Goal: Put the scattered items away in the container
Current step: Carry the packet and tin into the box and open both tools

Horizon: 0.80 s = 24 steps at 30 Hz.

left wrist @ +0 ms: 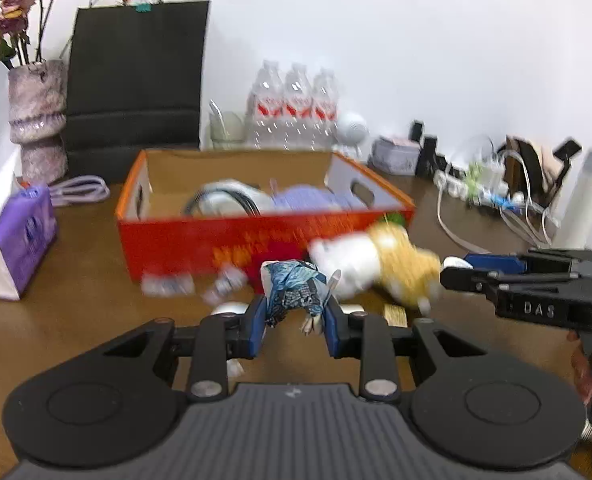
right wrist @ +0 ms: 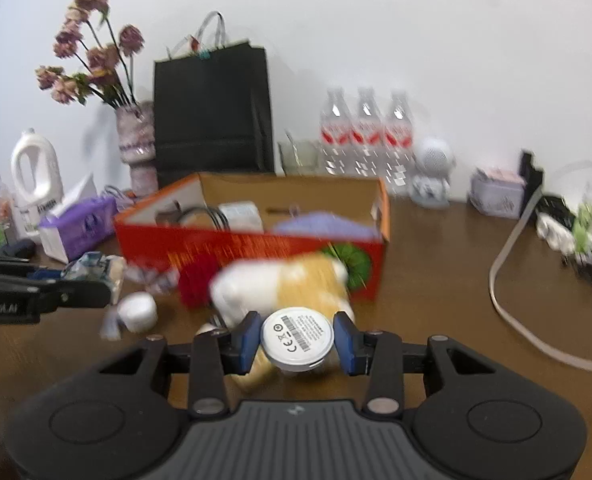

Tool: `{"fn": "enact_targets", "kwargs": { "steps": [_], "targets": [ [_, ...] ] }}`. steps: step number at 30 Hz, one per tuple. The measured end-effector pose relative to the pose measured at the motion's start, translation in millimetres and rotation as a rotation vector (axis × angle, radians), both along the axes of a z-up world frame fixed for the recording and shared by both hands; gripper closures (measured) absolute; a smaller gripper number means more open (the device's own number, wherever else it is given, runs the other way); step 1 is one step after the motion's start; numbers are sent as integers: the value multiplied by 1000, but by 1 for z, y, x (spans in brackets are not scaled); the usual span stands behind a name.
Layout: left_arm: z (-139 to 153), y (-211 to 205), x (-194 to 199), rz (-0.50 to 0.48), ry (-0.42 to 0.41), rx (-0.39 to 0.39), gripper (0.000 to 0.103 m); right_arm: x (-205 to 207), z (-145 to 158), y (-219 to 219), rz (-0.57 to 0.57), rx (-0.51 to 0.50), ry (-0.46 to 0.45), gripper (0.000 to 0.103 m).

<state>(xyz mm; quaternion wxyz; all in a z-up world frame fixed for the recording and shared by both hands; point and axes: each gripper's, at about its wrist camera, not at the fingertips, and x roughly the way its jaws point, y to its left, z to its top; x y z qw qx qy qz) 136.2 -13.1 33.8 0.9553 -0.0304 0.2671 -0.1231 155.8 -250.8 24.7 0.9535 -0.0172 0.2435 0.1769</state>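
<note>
An orange cardboard box (left wrist: 224, 236) (right wrist: 232, 244) sits mid-table, holding a black cable, a white item and a purple pack. My left gripper (left wrist: 295, 320) is shut on a crumpled blue-and-white wrapper (left wrist: 292, 288), held in front of the box; it also shows in the right wrist view (right wrist: 96, 268). My right gripper (right wrist: 297, 340) is shut on a round white puck (right wrist: 297, 338) with a label on its face. A white-and-yellow plush toy (left wrist: 380, 268) (right wrist: 280, 284) lies against the box front. A small white round case (right wrist: 137, 311) and clear wrappers (left wrist: 168, 283) lie nearby.
A purple tissue pack (left wrist: 16, 240) lies at left. A vase of dried flowers (left wrist: 36, 120), a black paper bag (left wrist: 136, 84) and three water bottles (left wrist: 292, 108) stand behind the box. A power strip with cables (left wrist: 480, 188) is at right. A white jug (right wrist: 36, 184) stands far left.
</note>
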Motion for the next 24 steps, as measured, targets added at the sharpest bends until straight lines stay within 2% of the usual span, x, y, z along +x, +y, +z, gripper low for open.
{"fn": "enact_targets", "kwargs": {
  "steps": [5, 9, 12, 18, 24],
  "targets": [
    [35, 18, 34, 51, -52, -9, 73, 37, 34, 16, -3, 9, -46, 65],
    [55, 26, 72, 105, -76, -31, 73, 81, 53, 31, -43, 15, -38, 65],
    [60, 31, 101, 132, -59, -44, 73, 114, 59, 44, -68, -4, -10, 65],
    [41, 31, 152, 204, 42, -59, 72, 168, 42, 58, -120, -43, 98, 65],
    [8, 23, 168, 215, 110, -11, 72, 187, 9, 64, -135, -104, 184, 64]
  ]
}}
